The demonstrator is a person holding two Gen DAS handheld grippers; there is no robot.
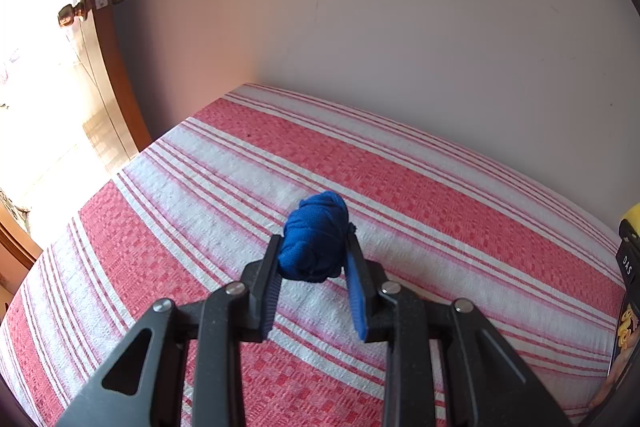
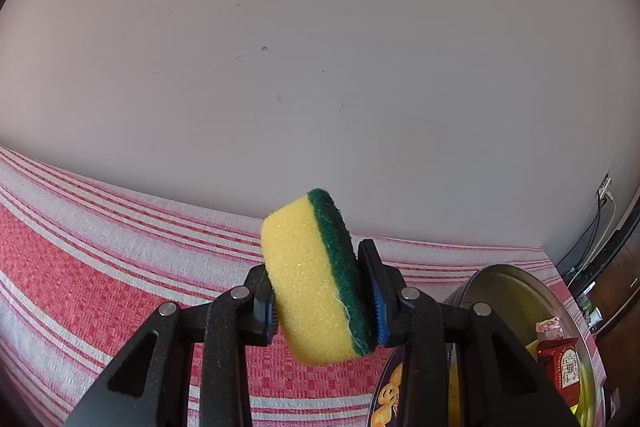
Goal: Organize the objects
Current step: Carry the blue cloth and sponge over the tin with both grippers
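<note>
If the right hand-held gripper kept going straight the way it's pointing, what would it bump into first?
The right hand-held gripper is shut on the sponge and points slightly down. Straight ahead lies the far strip of striped cloth, then the wall. Probably the cloth first, though depth is hard to judge.

A small bundle of deep blue knit cloth (image 1: 314, 237), rolled into a tight wad, sits pinched between the tips of my left hand-held gripper (image 1: 314, 247), poking out past them over the red-and-white striped worktop (image 1: 400, 187). My right hand-held gripper (image 2: 316, 267) squeezes a rounded yellow sponge (image 2: 308, 279) on edge, its dark green scouring face against the right-side pad. Just below and right of it stands an open round tin (image 2: 500, 283) holding a red packet (image 2: 560, 359).
</note>
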